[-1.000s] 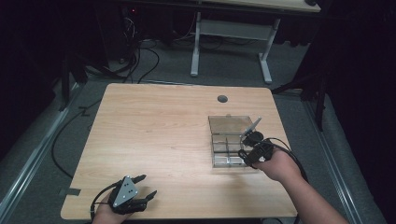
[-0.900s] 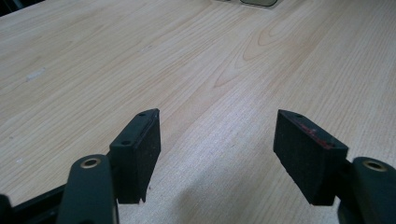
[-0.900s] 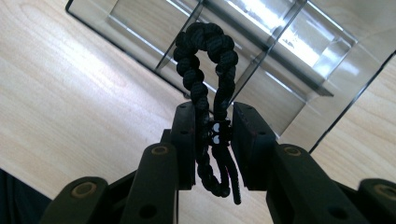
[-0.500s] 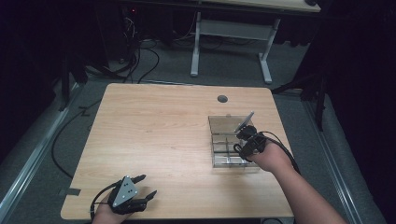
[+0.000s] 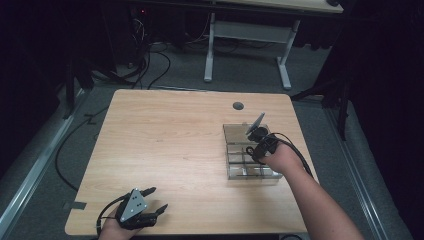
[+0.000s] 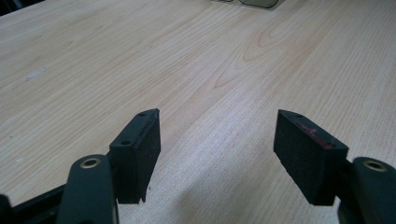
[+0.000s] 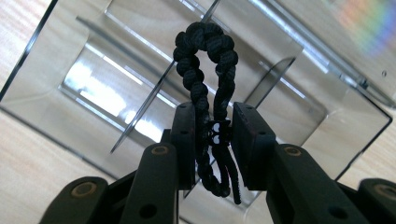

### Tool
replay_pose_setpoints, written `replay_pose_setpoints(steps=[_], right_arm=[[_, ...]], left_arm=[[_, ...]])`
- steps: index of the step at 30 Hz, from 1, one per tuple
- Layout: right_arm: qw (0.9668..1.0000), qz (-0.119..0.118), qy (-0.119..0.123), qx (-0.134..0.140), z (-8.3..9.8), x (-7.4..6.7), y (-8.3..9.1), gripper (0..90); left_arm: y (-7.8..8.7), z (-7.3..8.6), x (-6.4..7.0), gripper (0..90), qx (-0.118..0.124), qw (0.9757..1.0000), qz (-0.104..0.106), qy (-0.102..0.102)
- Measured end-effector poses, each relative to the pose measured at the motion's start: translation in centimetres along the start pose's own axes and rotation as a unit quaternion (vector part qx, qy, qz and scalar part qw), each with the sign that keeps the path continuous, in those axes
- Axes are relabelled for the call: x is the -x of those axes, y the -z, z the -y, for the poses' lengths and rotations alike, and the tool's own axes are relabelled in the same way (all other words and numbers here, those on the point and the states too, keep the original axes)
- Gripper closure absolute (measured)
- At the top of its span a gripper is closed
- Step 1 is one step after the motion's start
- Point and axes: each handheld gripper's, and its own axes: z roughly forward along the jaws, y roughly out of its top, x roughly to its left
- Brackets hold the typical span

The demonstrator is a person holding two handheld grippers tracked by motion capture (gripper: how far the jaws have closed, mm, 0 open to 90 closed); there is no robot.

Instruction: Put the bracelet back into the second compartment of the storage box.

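Right gripper (image 7: pixel 214 135) pinching a black braided cord (image 7: pixel 205 70), hanging right over the clear divided box (image 5: pixel 235 131) at 3 o'clock on the table (image 5: pixel 165 140). Left gripper (image 6: pixel 217 154) spread wide, empty, parked down at 7 o'clock.

A wooden table (image 5: pixel 170 150) (round grommet hole (image 5: pixel 238 105)) on grey carpet (image 5: pixel 45 190).

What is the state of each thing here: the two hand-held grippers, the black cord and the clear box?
Left hand-held gripper: open, holding nothing, low over the table.
Right hand-held gripper: shut on the braided cord, above the box.
Braided cord: pinched between the jaws, its loop sticking out beyond them.
Clear divided box: lid open.
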Motion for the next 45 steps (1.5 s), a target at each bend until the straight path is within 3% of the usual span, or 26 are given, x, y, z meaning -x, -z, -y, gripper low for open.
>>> replay_pose_setpoints(steps=[15, 17, 19, 22, 27, 45], right_arm=[[0.9999, 0.000, -0.001, -0.012, -2.3, 0.7, -1.5, 71.6], [0.9997, 0.000, -0.016, -0.019, -2.4, 0.8, -1.7, 71.5], [0.9997, 0.003, -0.008, -0.021, -2.4, 1.1, -2.0, 71.5], [0.9995, -0.002, -0.022, -0.021, -2.3, 1.2, -2.3, 71.5], [0.9996, 0.000, -0.012, -0.024, -2.2, 1.2, -2.9, 71.6], [0.9992, -0.009, -0.020, -0.033, -2.2, 1.3, -4.4, 71.7]], left_arm=[[0.0, 0.0, 0.0, 32.4, 0.001, 1.0000, 0.003, 0.002], [0.0, 0.0, 0.0, 32.4, 0.001, 1.0000, 0.003, 0.002], [0.0, 0.0, 0.0, 32.4, 0.001, 1.0000, 0.003, 0.002], [0.0, 0.0, 0.0, 32.4, 0.003, 1.0000, 0.003, 0.002], [0.0, 0.0, 0.0, 32.4, 0.003, 1.0000, 0.003, 0.002], [0.0, 0.0, 0.0, 32.4, 0.003, 1.0000, 0.004, 0.003]])
